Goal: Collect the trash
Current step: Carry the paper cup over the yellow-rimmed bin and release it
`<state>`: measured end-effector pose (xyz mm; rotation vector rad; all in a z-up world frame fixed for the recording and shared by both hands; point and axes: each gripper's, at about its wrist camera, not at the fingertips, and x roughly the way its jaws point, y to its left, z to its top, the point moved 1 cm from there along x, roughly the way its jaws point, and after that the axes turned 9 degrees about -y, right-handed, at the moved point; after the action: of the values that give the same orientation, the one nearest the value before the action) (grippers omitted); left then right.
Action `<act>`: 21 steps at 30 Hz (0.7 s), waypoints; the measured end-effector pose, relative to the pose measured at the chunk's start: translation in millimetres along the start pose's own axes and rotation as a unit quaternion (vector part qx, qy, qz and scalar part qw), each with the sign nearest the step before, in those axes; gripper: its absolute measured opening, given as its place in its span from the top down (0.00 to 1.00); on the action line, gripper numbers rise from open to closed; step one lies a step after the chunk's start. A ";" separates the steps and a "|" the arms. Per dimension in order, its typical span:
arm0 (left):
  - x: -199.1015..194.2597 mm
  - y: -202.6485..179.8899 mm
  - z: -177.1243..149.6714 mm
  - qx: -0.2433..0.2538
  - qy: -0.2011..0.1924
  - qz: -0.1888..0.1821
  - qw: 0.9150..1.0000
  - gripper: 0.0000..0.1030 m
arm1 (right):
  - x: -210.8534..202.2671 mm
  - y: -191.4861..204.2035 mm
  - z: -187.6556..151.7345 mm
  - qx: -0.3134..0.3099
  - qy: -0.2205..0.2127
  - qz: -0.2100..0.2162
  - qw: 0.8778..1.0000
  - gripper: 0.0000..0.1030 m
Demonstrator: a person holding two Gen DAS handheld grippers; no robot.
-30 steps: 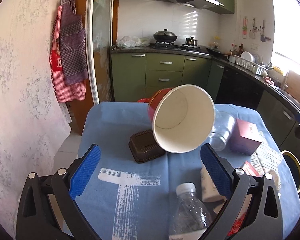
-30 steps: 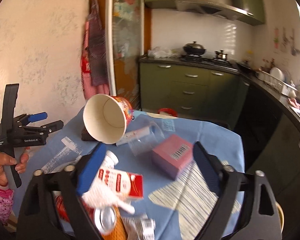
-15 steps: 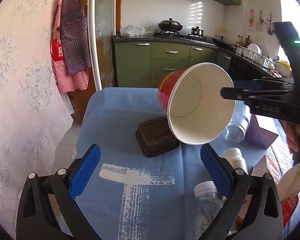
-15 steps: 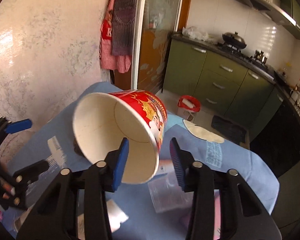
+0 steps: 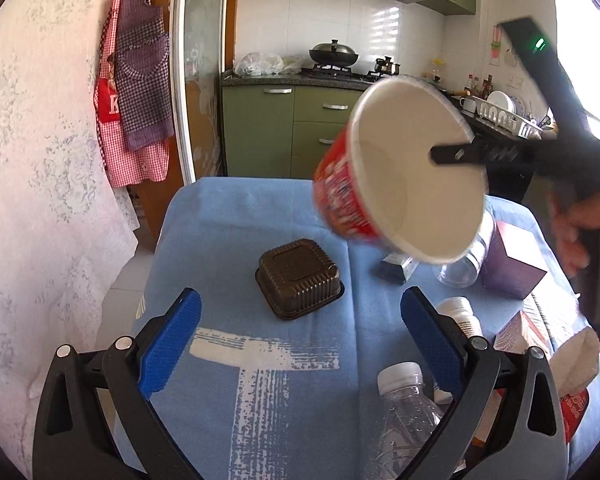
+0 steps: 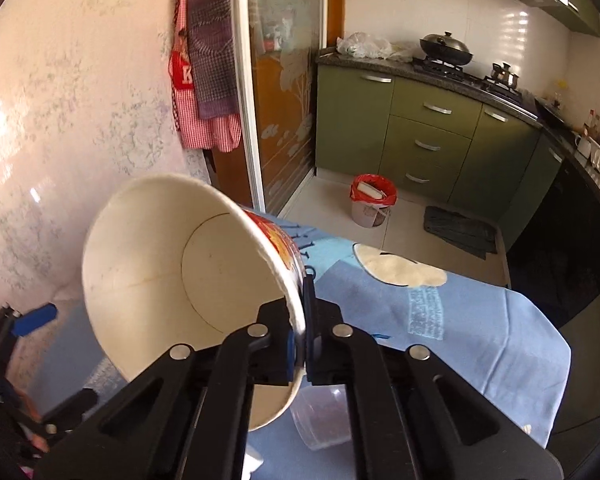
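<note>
A red paper noodle cup with a white inside is pinched by its rim in my right gripper, which is shut on it and holds it in the air above the blue-clothed table. The cup also shows in the left wrist view, tilted, its mouth facing the camera, with a right finger across its rim. My left gripper is open and empty, low over the near table. A red-lined trash bin stands on the kitchen floor beyond the table.
On the table lie a brown plastic tray, a clear plastic cup, a purple box, a clear bottle, a small white bottle, a red-and-white carton and a tissue. A wall stands left.
My right gripper has shut on the cup's rim and lifted the cup up and to the right. My left gripper has stayed open, drifting slightly.
</note>
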<state>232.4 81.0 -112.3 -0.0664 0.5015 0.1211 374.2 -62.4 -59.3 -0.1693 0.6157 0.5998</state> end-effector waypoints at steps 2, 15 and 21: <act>-1.6 -0.6 0.2 0.000 -0.002 -0.003 1.000 0.04 | -24.0 -12.9 8.4 0.020 -0.009 -0.001 1.000 0.97; -21.4 -8.3 5.1 0.007 -0.026 -0.020 0.999 0.04 | -255.5 -200.1 -128.1 0.245 0.015 -0.154 0.957 0.97; -25.9 -24.7 5.4 0.030 -0.033 -0.030 0.999 0.04 | -296.6 -286.2 -245.1 0.355 0.113 -0.237 0.897 0.96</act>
<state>215.8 54.5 -94.2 -0.0193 0.4369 0.0499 224.2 -516.7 -90.3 0.3021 0.9454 -0.1443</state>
